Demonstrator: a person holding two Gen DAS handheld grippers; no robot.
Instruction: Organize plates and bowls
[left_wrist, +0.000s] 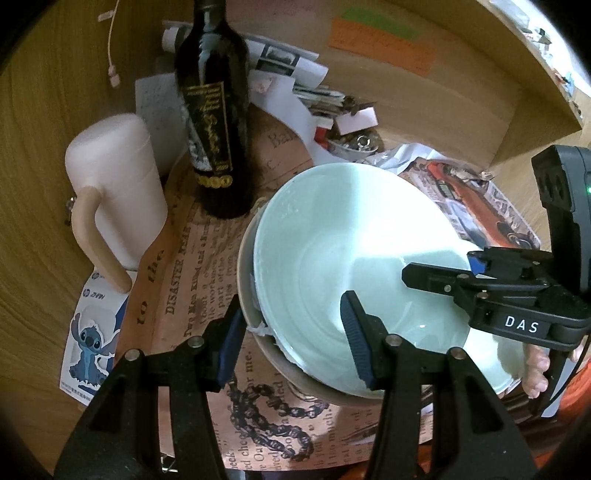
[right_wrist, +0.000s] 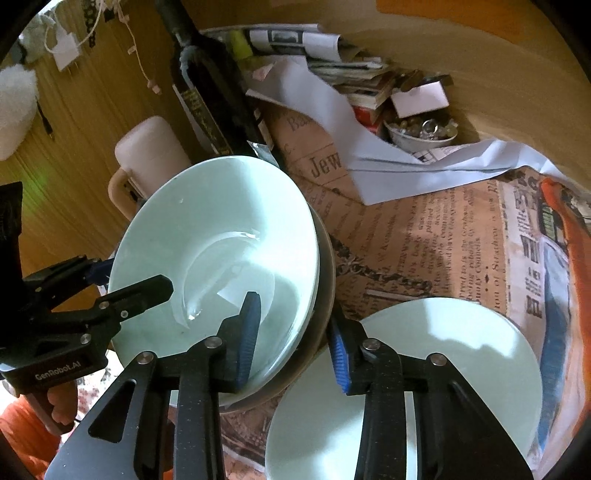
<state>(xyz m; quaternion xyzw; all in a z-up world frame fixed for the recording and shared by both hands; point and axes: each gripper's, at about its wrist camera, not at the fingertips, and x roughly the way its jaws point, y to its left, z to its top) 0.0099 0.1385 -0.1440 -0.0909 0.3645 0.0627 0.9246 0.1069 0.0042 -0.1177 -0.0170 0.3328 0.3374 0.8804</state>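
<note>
A pale green bowl (left_wrist: 332, 229) (right_wrist: 207, 214) sits tilted inside a grey bowl (left_wrist: 244, 266) (right_wrist: 327, 258) on a newspaper-print mat. My left gripper (left_wrist: 291, 341) (right_wrist: 138, 277) straddles the near-left rim of the stack, one pad outside the grey bowl and one inside the green, and is shut on it. My right gripper (right_wrist: 293, 341) (left_wrist: 439, 267) clamps the opposite rim in the same way. A flat pale green plate (right_wrist: 443, 350) lies on the mat just right of the stack, under the right gripper's outer finger.
A dark wine bottle (left_wrist: 214, 122) and a pinkish-white mug (left_wrist: 118, 177) stand close behind the stack on the left. Loose papers and a small dish of trinkets (right_wrist: 421, 133) crowd the back. Wooden walls enclose the space. A cartoon sticker card (left_wrist: 92, 343) lies at the front left.
</note>
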